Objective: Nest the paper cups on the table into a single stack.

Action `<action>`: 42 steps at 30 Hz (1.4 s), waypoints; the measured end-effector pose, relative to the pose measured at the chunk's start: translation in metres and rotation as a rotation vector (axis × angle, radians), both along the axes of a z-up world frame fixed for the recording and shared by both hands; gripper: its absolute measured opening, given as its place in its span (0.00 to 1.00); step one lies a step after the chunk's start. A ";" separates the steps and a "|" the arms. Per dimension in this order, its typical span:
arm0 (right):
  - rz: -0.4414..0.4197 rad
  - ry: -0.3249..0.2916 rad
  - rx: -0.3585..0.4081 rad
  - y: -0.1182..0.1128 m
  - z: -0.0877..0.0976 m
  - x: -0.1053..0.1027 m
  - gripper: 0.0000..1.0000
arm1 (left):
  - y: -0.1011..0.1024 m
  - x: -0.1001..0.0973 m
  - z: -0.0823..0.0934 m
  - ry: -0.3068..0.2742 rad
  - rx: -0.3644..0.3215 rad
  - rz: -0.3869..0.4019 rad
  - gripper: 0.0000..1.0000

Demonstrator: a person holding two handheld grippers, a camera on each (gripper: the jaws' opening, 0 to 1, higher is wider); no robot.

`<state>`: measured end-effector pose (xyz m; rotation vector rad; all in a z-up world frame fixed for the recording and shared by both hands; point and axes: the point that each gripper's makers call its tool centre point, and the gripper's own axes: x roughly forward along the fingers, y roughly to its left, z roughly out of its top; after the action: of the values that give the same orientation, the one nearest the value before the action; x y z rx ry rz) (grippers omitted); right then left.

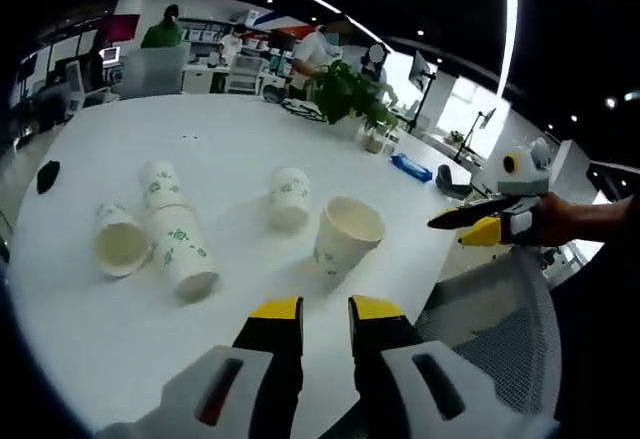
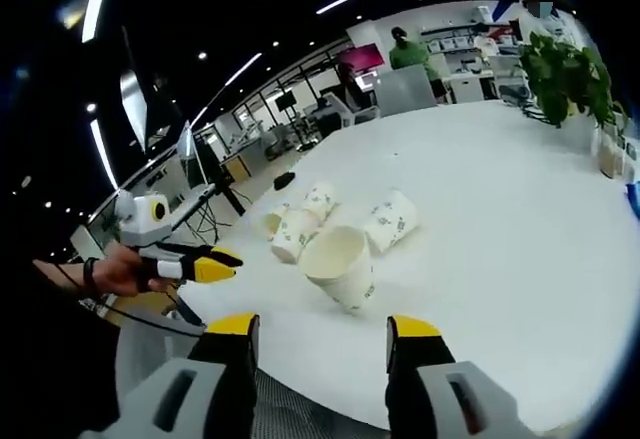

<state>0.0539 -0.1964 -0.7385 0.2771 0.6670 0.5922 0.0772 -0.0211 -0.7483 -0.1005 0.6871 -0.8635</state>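
Viewing the left gripper view, we see four paper cups on the white table (image 1: 120, 359): an upright cup (image 1: 346, 235) at centre, three tipped cups (image 1: 160, 234) to its left. Our left tool (image 1: 325, 309) is nearly closed, empty; our right tool (image 2: 323, 327) gapes wide, empty, below the upright cup.

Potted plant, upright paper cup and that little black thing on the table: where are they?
Potted plant (image 1: 352, 94), left gripper view, on its leaves.
Upright paper cup (image 1: 345, 242), left gripper view, on its side wall.
Black thing (image 1: 47, 175), left gripper view, on its middle.
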 end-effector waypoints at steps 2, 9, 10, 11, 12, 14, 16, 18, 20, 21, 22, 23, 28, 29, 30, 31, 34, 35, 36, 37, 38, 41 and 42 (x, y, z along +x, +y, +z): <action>0.001 -0.006 -0.009 -0.006 0.003 0.007 0.50 | 0.006 -0.003 -0.005 0.011 0.004 0.010 0.17; -0.003 -0.029 -0.033 -0.033 0.016 0.059 0.50 | 0.031 -0.018 -0.020 0.043 0.018 0.064 0.21; -0.003 -0.029 -0.035 -0.035 0.016 0.065 0.50 | 0.033 -0.020 -0.019 0.045 0.022 0.069 0.22; -0.001 -0.031 -0.039 -0.037 0.018 0.074 0.50 | 0.037 -0.022 -0.019 0.049 0.024 0.079 0.22; 0.001 -0.033 -0.041 -0.038 0.018 0.081 0.50 | 0.039 -0.020 -0.020 0.051 0.019 0.091 0.23; 0.007 -0.027 -0.042 -0.038 0.017 0.093 0.50 | 0.042 -0.017 -0.016 0.042 0.009 0.110 0.24; 0.026 -0.024 -0.056 -0.033 0.015 0.103 0.50 | 0.041 -0.016 -0.013 0.036 0.008 0.120 0.25; 0.039 -0.015 -0.059 -0.030 0.013 0.112 0.50 | 0.040 -0.016 -0.014 0.035 0.008 0.126 0.26; 0.057 -0.007 -0.055 -0.024 0.007 0.125 0.50 | 0.042 -0.017 -0.018 0.044 0.017 0.135 0.27; 0.059 0.003 -0.054 -0.022 0.005 0.128 0.50 | 0.044 -0.016 -0.019 0.044 0.023 0.141 0.27; 0.060 0.007 -0.054 -0.019 0.004 0.131 0.50 | 0.046 -0.014 -0.020 0.041 0.024 0.146 0.28; 0.065 0.004 -0.054 -0.015 0.005 0.133 0.50 | 0.048 -0.013 -0.019 0.039 0.024 0.154 0.29; 0.089 0.018 -0.058 0.000 -0.002 0.145 0.50 | 0.052 -0.011 -0.022 0.043 0.025 0.166 0.32; 0.097 0.025 -0.057 0.001 -0.007 0.152 0.50 | 0.052 -0.011 -0.022 0.044 0.025 0.166 0.32; 0.101 0.029 -0.058 0.002 -0.009 0.155 0.50 | 0.051 -0.012 -0.022 0.047 0.026 0.165 0.32; 0.107 0.033 -0.059 0.007 -0.007 0.153 0.50 | 0.051 -0.012 -0.023 0.049 0.028 0.164 0.32; 0.130 0.044 -0.073 0.013 -0.015 0.159 0.50 | 0.050 -0.013 -0.028 0.056 0.040 0.156 0.32; 0.133 0.047 -0.075 0.014 -0.018 0.163 0.50 | 0.049 -0.014 -0.029 0.057 0.045 0.150 0.32; 0.134 0.049 -0.076 0.015 -0.019 0.165 0.50 | 0.050 -0.014 -0.030 0.058 0.048 0.146 0.32; 0.138 0.054 -0.081 0.015 -0.023 0.169 0.51 | 0.050 -0.014 -0.031 0.059 0.053 0.140 0.32; 0.141 0.057 -0.085 0.016 -0.025 0.171 0.51 | 0.049 -0.015 -0.030 0.061 0.056 0.139 0.32; 0.171 0.064 -0.128 0.019 -0.031 0.178 0.51 | 0.051 -0.014 -0.031 0.067 0.056 0.145 0.32; 0.172 0.064 -0.131 0.019 -0.032 0.179 0.51 | 0.051 -0.014 -0.031 0.067 0.056 0.146 0.32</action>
<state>0.2333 -0.1775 -0.7704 0.1175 0.7934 0.7027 0.0630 0.0294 -0.7790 -0.1278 0.7568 -0.7027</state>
